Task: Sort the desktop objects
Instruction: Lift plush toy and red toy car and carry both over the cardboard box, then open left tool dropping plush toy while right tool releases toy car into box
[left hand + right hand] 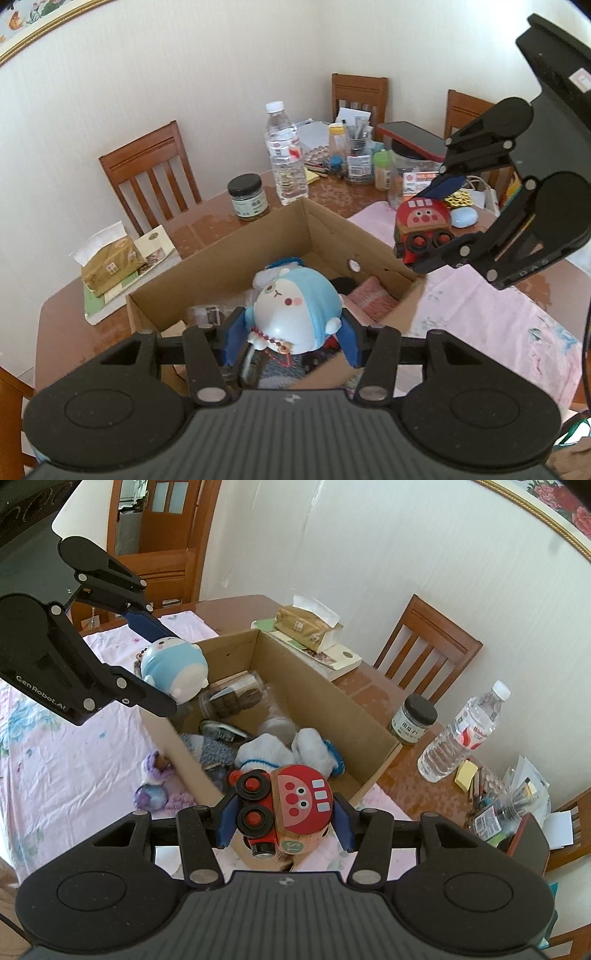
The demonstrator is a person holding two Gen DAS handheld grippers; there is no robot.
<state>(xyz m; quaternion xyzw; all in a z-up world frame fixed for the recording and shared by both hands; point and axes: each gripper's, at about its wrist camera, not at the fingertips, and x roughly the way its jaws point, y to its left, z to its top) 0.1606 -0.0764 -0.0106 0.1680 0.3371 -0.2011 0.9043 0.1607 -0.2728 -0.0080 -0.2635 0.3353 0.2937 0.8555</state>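
Note:
My left gripper (291,343) is shut on a round blue-and-white doll (295,306) and holds it over the near edge of an open cardboard box (236,251). My right gripper (284,827) is shut on a red wooden toy train (288,812) and holds it above the box's corner. In the left wrist view the right gripper (428,229) with the train (423,225) hangs over the box's right side. In the right wrist view the left gripper (155,661) with the doll (173,668) is at the box's (306,686) left side. The box holds a jar, socks and soft toys.
A water bottle (286,155), a dark-lidded jar (247,197), a tissue pack (110,266) and a clutter of pens and containers (354,147) stand on the wooden table beyond the box. A pink cloth (498,314) covers the right side. A purple plush (155,782) lies beside the box. Chairs surround the table.

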